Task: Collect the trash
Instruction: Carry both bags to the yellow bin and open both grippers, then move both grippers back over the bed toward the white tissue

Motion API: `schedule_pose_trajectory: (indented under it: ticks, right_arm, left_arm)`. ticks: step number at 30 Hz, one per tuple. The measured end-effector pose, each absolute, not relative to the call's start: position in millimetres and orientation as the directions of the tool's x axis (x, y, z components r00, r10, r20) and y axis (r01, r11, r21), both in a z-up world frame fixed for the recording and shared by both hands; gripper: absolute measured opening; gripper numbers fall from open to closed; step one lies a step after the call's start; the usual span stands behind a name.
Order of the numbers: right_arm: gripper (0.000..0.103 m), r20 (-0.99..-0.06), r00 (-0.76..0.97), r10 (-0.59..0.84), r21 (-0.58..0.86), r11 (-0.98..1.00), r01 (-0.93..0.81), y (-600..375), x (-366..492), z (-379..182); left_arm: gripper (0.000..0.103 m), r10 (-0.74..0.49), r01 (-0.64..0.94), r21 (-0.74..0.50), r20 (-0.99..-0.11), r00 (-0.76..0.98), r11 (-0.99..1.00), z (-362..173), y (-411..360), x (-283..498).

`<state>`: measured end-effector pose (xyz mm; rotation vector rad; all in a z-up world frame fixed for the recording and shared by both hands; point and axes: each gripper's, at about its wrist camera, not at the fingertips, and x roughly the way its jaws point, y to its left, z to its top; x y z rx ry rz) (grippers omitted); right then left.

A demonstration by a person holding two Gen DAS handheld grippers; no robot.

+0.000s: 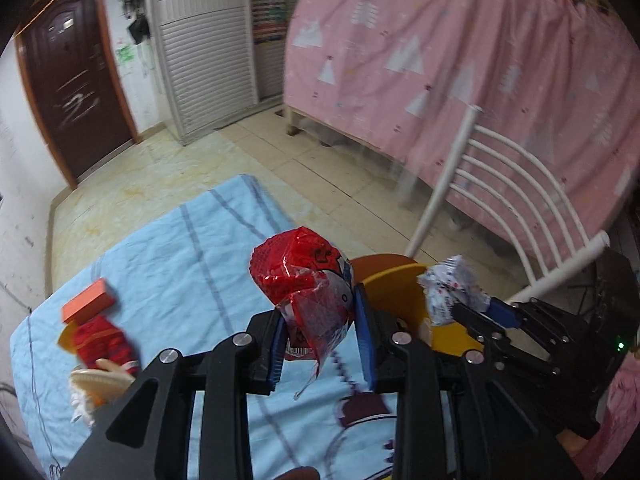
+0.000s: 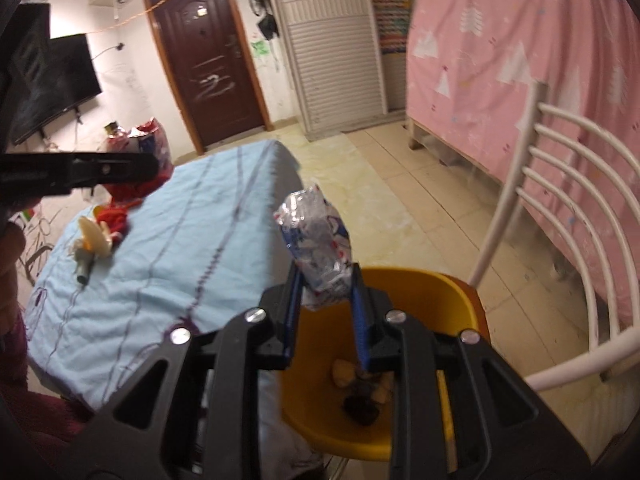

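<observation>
Trash in both claws now, red wrapper [image 1: 308,292] clamped in the left claw [image 1: 322,344] beside the yellow bin [image 2: 432,292], white wrapper [image 2: 320,248] pinched in the right claw [image 2: 326,320] right above it, so centre each before letting go.

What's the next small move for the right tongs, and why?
Probably open the right tongs to drop the crumpled white-and-blue plastic wrapper: it is pinched directly above the yellow plastic bin, which already holds scraps. The left tongs holding the red foil wrapper sit short of it.
</observation>
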<state>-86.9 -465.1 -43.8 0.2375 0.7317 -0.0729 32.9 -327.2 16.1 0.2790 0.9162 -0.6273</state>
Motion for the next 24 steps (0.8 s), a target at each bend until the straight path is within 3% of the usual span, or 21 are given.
schedule_pose_trajectory:
  ticks: [3,7,11,15,24]
  right_arm:
    - [0.027,-0.667,0.745,0.001,0.196,0.965,0.175,-477,-94,-47]
    - [0.039,-0.659,0.752,-0.016,0.209,0.956,0.204,-494,-104,-48]
    - [0.039,-0.645,0.763,-0.047,0.217,0.946,0.241,-508,-113,-45]
    - [0.04,-0.636,0.769,-0.057,0.228,0.939,0.258,-514,-117,-41]
    - [0.04,-0.624,0.781,-0.026,0.217,0.954,0.205,-490,-110,-30]
  left_arm:
    - [0.022,-0.395,0.659,-0.016,-0.811,0.432,0.752,11,-352,18]
    - [0.022,-0.415,0.707,-0.015,-0.818,0.397,0.707,8,-381,2]
    - [0.031,-0.431,0.733,-0.021,-0.82,0.377,0.68,7,-399,-6]
    - [0.052,-0.442,0.737,-0.035,-0.819,0.366,0.675,8,-403,-7]
    - [0.054,-0.447,0.702,-0.048,-0.801,0.397,0.71,18,-372,-3]
